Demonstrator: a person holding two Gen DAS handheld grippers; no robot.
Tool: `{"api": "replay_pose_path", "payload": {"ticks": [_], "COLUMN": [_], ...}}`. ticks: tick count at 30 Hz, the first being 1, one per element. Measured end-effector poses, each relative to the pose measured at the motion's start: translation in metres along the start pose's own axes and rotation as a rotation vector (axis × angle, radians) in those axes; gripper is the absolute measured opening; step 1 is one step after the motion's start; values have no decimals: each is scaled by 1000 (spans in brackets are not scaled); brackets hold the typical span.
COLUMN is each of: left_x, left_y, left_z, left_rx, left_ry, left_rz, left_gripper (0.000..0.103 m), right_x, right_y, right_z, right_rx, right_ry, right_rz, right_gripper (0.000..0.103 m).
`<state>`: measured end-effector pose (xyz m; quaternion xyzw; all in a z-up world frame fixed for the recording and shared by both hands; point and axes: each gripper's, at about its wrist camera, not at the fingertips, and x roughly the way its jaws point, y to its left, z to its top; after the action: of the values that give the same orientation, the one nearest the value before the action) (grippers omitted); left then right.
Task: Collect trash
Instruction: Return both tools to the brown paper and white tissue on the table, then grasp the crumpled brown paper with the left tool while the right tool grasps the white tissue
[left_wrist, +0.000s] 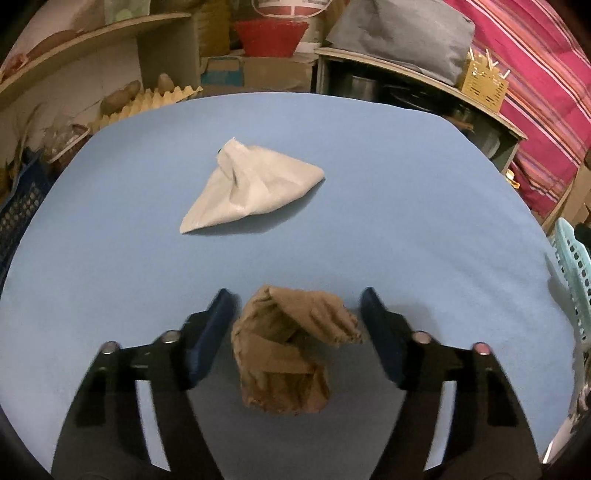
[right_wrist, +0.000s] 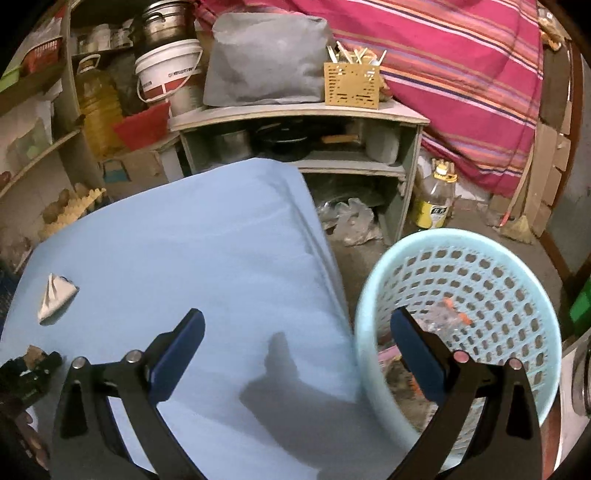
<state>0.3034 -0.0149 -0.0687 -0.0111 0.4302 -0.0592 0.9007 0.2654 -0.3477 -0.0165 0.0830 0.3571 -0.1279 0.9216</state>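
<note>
The crumpled brown paper (left_wrist: 282, 350) sits closest to the lens, lying on the blue table (left_wrist: 406, 221) between the two fingers of the left gripper (left_wrist: 299, 306), whose jaws stand wide on either side of it and touch neither flank. Farther out, near the middle of the table, lies a folded white paper (left_wrist: 251, 184), well apart from the brown one. The right gripper (right_wrist: 295, 328) hangs empty with its jaws spread wide, straddling the table's right edge and the rim of the pale blue basket (right_wrist: 517, 266), which stands on the floor just beside the table and already has some scraps in its bottom. The likely trouble is the grasp: the brown wad is loose and lopsided, so the fingers may pinch only a flap and let the rest sag or tear away, or nudge it forward instead of catching it. The carry to the basket crosses the table's right edge, where a weak hold could drop it on the floor. The tabletop itself offers plenty of open room around both papers.
</note>
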Motion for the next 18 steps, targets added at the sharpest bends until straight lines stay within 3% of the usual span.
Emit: {"api": "replay_pose_path", "payload": {"ticks": [2, 9, 18], "left_x": [0, -2, -26], "left_y": [1, 14, 40], "left_z": [2, 6, 18], "left_rx": [3, -32, 29], "left_ry": [-5, -25, -123], "left_rz": [-9, -70, -5], "left_gripper": [55, 52, 52], "right_x": [2, 5, 2], "right_y": [8, 46, 108], "right_z": [0, -1, -6], "right_rx": [-8, -99, -216], "right_ry": [-3, -25, -76], "right_rz": [-8, -54, -31], "right_gripper": [98, 98, 98]}}
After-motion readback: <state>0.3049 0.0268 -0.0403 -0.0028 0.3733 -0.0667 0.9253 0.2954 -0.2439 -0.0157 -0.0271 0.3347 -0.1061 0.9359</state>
